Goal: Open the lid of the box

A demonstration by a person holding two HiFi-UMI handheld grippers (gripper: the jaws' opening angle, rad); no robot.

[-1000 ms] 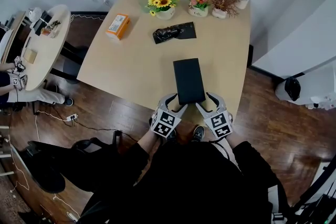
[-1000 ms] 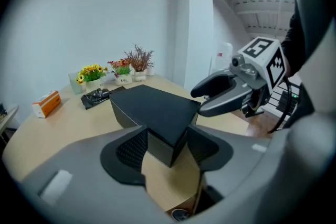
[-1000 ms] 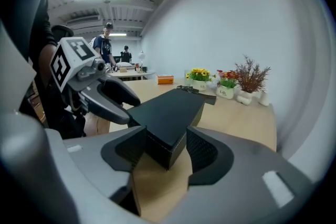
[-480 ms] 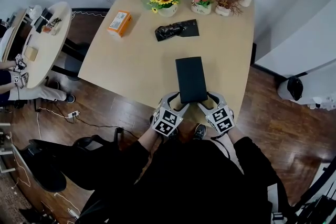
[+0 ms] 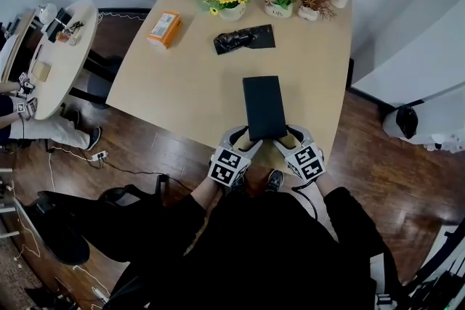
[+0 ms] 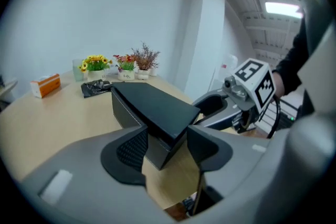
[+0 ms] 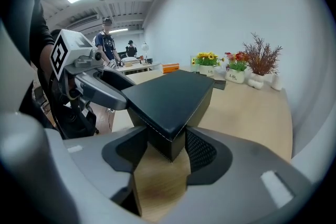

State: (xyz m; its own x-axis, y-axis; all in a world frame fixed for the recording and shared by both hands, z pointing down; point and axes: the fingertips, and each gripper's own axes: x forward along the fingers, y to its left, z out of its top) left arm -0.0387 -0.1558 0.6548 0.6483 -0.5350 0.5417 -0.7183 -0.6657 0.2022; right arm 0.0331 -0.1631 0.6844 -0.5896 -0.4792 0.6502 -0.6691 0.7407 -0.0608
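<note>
You've brought both grippers in over the last second. A moment ago they sat just short of the black box (image 5: 263,107); now each one straddles a near corner of it. The box itself hasn't shifted. It lies flat on the worktop (image 5: 182,83) close to the near edge, with its long side running away from you towards the flower pots (image 5: 270,0).

Your left gripper (image 5: 244,139) has the near-left corner between its jaws. They are wide but closing, and its own view shows the corner well inside the gap with the pads just beside the two side faces. Your right gripper (image 5: 289,139) has the near-right corner between jaws that stand wide, with the pads close against that corner's faces. I see no clear squeeze on either side yet.

The lid (image 7: 173,97) is still fully down, its top flush and level, with no gap showing along the edge. So the approach looks finished and the grasp is the step in hand; the opening itself has not begun.

Watch the height of your pads. If they catch the base as well as the lid, you would likely lift the whole box rather than part it. A corner hold can also slip sideways on those smooth faces.
</note>
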